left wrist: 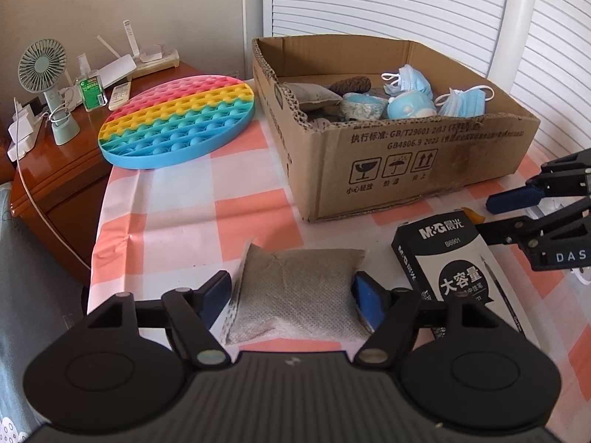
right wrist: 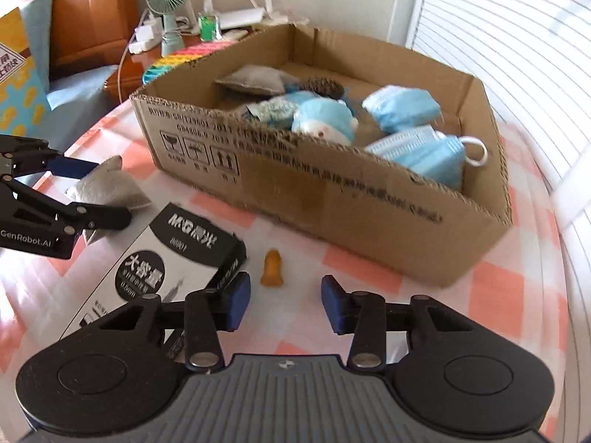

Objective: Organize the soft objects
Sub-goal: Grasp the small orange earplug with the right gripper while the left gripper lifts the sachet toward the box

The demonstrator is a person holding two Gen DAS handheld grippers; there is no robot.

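Grey woven fabric covers the soft pouch (left wrist: 295,295) that lies flat on the pink-and-white checked worktop (left wrist: 184,199), near the left front edge; its long axis runs from near to far, with one short end turned towards the cardboard box (left wrist: 406,170) beyond it. The pouch is straddled by the left hand-held gripper (left wrist: 291,291), whose blue pads stand at either side of it; the right pad is seen at the pouch's edge, the left pad stands slightly clear, so the jaws are open around the pouch rather than clamped on it. The right hand-held gripper (right wrist: 284,299) is held to the right, above bare cloth, its jaws parted with nothing between them; a small amber rubber piece (right wrist: 272,267) lies just beyond its pads. One black-and-white pen carton (right wrist: 177,254) is seen between the two grippers, lying flat with its long axis slanted. Inside the box are counted one more grey pouch (right wrist: 251,79), one pale blue plush toy (right wrist: 325,118), three blue face masks (right wrist: 400,109), one brown fuzzy item and one patterned blue item. One round rainbow bubble mat (left wrist: 177,122) rests far left on the worktop.
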